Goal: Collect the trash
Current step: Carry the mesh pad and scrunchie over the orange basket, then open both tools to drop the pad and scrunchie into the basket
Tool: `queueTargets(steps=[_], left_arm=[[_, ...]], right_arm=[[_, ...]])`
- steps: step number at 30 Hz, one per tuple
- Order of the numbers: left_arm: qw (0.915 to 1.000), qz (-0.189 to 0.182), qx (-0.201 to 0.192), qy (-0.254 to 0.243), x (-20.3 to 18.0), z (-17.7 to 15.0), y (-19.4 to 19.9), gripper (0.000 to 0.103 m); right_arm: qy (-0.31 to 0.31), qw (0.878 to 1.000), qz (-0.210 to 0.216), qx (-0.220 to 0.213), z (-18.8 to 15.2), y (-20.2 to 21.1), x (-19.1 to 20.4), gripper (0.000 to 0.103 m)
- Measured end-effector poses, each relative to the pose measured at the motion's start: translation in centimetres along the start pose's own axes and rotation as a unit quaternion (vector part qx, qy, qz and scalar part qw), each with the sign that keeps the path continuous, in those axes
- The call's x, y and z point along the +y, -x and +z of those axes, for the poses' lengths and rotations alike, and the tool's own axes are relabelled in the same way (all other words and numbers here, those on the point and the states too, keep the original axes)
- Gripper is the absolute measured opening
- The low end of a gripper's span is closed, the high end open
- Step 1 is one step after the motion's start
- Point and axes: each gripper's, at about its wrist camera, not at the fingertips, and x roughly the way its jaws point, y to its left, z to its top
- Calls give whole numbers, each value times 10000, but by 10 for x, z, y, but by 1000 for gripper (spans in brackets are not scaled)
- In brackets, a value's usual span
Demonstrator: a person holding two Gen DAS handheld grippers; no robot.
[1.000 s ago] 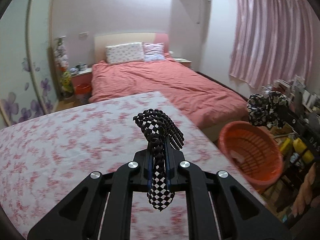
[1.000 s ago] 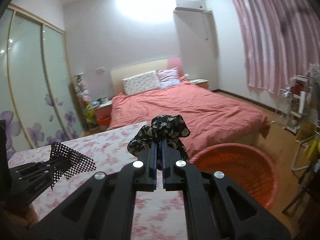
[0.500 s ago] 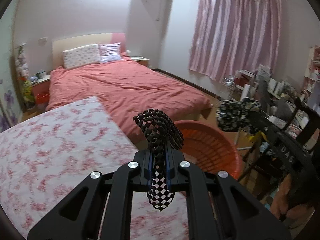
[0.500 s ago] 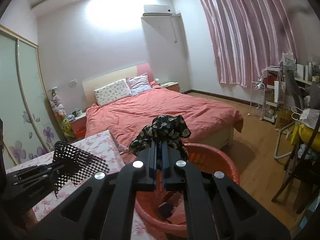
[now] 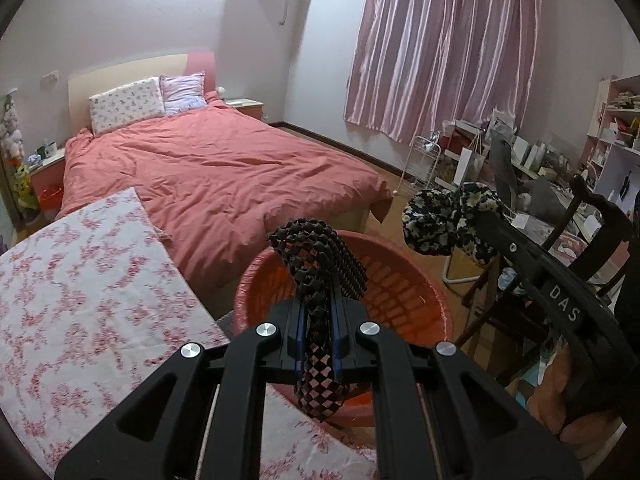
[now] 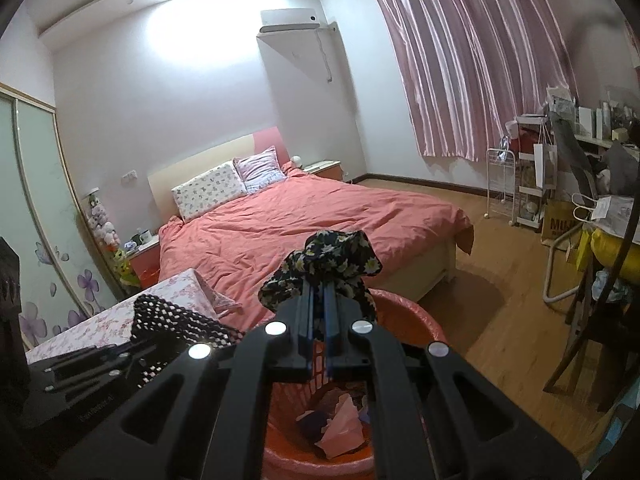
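My left gripper is shut on a black-and-white checkered cloth that bunches above the fingers and hangs below them. It hovers over the near rim of the orange basket. My right gripper is shut on a dark floral cloth, held above the same orange basket, which has crumpled paper and scraps inside. In the left wrist view the floral cloth shows at the right, past the basket. In the right wrist view the checkered cloth shows at the lower left.
A table with a pink floral cover lies left of the basket. Behind stands a bed with a coral duvet. A dark chair, cluttered shelves and a pink curtain fill the right side over wooden floor.
Both grippers swung right, off the table toward the basket, still gripping their cloths. The basket now lies beneath both grippers, and its contents have come into view.
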Motion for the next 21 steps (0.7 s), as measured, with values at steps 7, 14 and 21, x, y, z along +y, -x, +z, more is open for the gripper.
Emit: queueTargets(steps=[7,14,21], left_arm=[[9990,112,413,125,1,-10,-28,45],[9974,358,559,286,14,-22,-20,47],[9961,824,-1,299,28,-34,41,72]], right_arm=[[-201,9992,29,337,-7,-27,-16,25],[-165,9994,-162,276,-13,-15,-20,50],[252,9991,-244,-251,-19,38,1,95]])
